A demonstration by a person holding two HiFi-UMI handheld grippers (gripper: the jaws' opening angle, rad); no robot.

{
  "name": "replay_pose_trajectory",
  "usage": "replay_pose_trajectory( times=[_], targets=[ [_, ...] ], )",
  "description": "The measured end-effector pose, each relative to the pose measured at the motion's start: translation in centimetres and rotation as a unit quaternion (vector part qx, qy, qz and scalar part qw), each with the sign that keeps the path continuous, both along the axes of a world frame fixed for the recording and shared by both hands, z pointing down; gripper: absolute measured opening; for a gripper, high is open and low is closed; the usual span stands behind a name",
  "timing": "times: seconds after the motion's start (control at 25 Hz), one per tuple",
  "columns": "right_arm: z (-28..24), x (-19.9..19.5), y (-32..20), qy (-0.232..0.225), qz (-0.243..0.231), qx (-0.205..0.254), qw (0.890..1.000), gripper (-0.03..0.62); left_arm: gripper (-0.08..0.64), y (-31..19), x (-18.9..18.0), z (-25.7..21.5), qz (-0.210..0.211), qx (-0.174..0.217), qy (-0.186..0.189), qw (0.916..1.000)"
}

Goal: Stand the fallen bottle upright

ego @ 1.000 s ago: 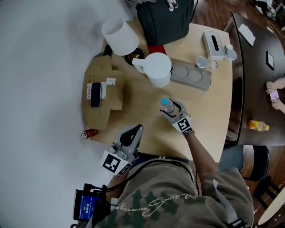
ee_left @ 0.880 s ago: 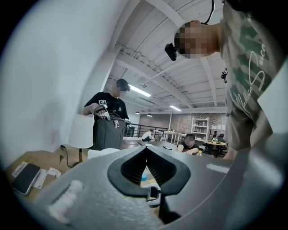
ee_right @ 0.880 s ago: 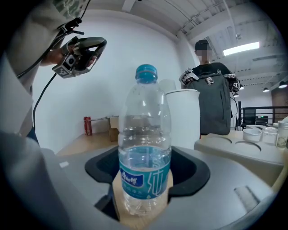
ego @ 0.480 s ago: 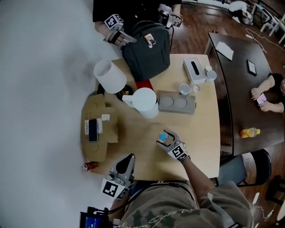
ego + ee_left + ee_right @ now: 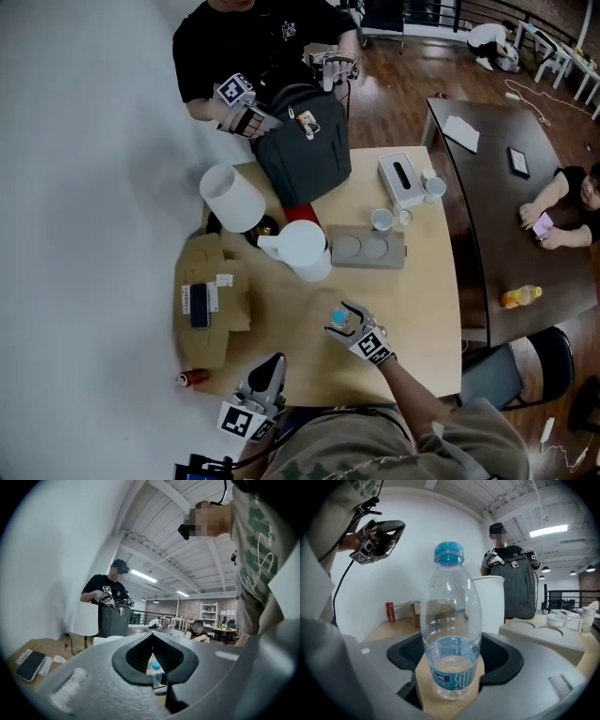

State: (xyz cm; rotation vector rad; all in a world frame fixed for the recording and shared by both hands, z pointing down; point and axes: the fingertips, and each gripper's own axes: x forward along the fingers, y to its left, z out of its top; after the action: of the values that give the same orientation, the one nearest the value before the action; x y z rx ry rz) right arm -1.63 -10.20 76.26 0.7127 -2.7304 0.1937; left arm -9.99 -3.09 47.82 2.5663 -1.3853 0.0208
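Right claw (image 5: 339, 319) just opening, loose around upright bottle (image 5: 450, 620); blue label (image 5: 452, 679) unreadable. Left claw (image 5: 275, 360) closed, empty.

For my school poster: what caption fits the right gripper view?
Water bottle stands upright between the right gripper's fingers, which have just been opening.

The head view looks steeply down on the whole table (image 5: 427, 309). Both gripper views look low across it from close by; all three share the bottle (image 5: 339, 317).
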Motion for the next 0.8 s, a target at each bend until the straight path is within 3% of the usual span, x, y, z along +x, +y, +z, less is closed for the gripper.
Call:
replay_pose_trajectory(
  times=[0.56,0.8],
  targets=[
    [-3.7,1.0,0.3,-0.008,0.004,0.031,0.999,0.36,0.003,-0.2,0.4,-0.5,0.006,0.015,0.018,0.9997],
    [-7.5,2.3,0.4,-0.017,0.022,0.075,0.997,0.351,0.003,-0.5,0.1,-0.6,0.002,0.018,0.022,0.9996]
  ],
)
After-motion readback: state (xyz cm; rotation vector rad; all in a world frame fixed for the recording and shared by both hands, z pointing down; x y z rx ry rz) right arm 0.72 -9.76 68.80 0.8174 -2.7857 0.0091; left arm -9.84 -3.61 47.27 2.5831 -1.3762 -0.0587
